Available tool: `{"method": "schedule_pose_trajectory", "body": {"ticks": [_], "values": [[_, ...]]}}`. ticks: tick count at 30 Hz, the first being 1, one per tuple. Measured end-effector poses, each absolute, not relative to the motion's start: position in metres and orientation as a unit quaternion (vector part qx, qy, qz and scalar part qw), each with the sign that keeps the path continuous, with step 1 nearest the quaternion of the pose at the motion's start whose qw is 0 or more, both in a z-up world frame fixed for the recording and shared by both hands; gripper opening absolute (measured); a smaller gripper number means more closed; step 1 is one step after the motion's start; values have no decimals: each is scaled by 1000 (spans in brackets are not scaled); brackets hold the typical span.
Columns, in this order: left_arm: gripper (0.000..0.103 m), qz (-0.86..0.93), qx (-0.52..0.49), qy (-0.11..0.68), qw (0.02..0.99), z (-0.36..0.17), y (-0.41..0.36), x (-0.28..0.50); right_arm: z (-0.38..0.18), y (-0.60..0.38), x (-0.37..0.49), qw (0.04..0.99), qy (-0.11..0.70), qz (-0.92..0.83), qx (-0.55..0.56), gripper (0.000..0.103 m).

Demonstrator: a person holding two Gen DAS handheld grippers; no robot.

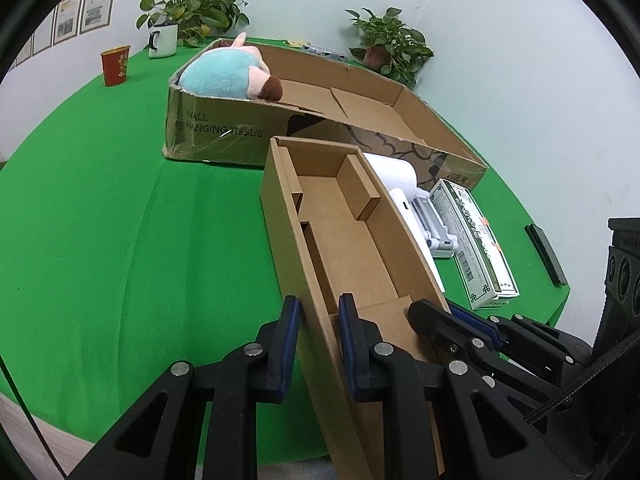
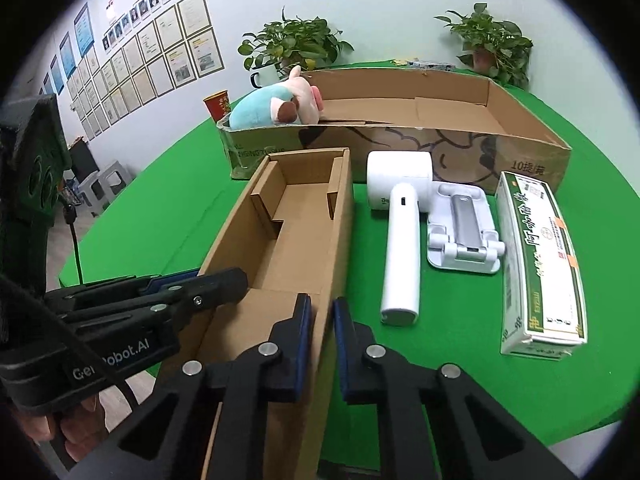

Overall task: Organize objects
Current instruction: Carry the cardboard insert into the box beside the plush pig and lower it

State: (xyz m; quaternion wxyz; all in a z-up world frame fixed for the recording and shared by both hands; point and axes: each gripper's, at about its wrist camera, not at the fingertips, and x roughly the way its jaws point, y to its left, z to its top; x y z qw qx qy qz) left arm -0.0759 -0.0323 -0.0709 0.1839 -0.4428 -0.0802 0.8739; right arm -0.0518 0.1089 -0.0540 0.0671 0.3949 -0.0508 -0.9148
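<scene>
My left claw (image 1: 320,312) pinches the left wall of the narrow cardboard box (image 1: 340,216) at its near end; my right claw (image 2: 322,312) pinches the opposite wall. The box sits on a green tablecloth (image 1: 120,220), with a handheld white device (image 2: 400,240), a phone stand (image 2: 464,232) and a green-and-white carton (image 2: 540,260) to its right. Framed certificates (image 2: 160,56) line the pale wall (image 2: 380,0).

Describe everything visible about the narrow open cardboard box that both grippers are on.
The narrow cardboard box is plain brown corrugated board, long and open-topped, with folded inner flaps along its walls and nothing inside. It sits on the green table cloth, its far end near the large cardboard box. The left gripper is shut on its left wall and the right gripper on its right wall, both at the near end. A white handheld device lies just beside its right wall.
</scene>
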Motion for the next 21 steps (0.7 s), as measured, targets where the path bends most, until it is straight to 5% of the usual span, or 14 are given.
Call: {"method": "schedule_pose_trajectory", "body": {"ticks": [21], "values": [[13,917,-345,-43,194,32,-2,-81,18,135,-58,45,-50,-955,288,9]]}}
